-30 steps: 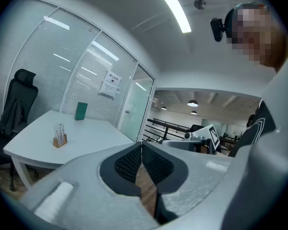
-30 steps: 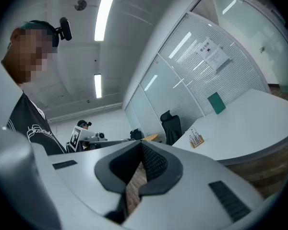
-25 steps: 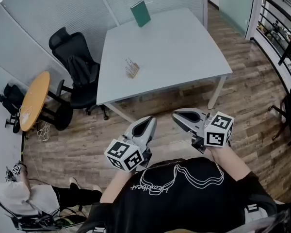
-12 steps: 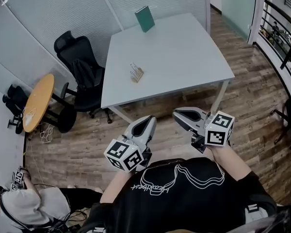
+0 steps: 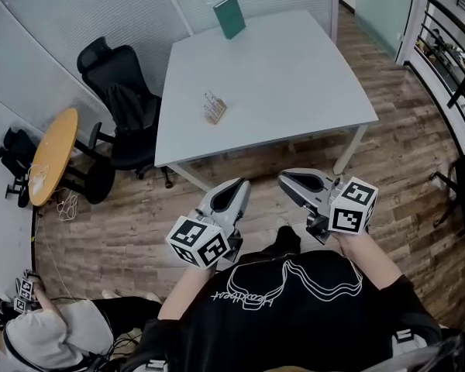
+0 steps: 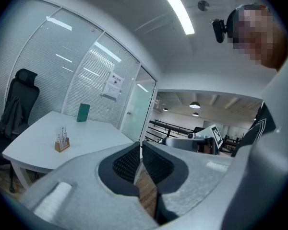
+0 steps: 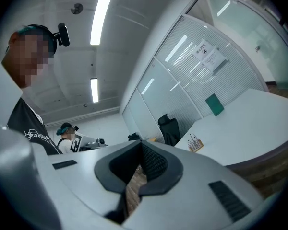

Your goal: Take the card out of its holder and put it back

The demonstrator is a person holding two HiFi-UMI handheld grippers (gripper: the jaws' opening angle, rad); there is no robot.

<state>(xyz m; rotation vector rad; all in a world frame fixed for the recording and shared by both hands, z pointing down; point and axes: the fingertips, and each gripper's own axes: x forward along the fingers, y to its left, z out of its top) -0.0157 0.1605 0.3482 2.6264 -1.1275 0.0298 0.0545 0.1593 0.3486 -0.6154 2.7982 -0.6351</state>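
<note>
A small wooden card holder with thin cards standing in it sits on the white table, toward its left side. It also shows as the holder in the left gripper view and the holder in the right gripper view. Both grippers hang in front of the person's chest, well short of the table. My left gripper is shut with nothing between its tips. My right gripper is also shut and empty, its tips pointing toward the table.
A green book-like slab stands at the table's far edge against the glass wall. A black office chair and a round wooden side table stand left of the table. Another person sits at lower left. A railing runs at right.
Both grippers stay near the chest, shut. The head view has swayed slightly, and the person at lower left sits lower in the picture.
</note>
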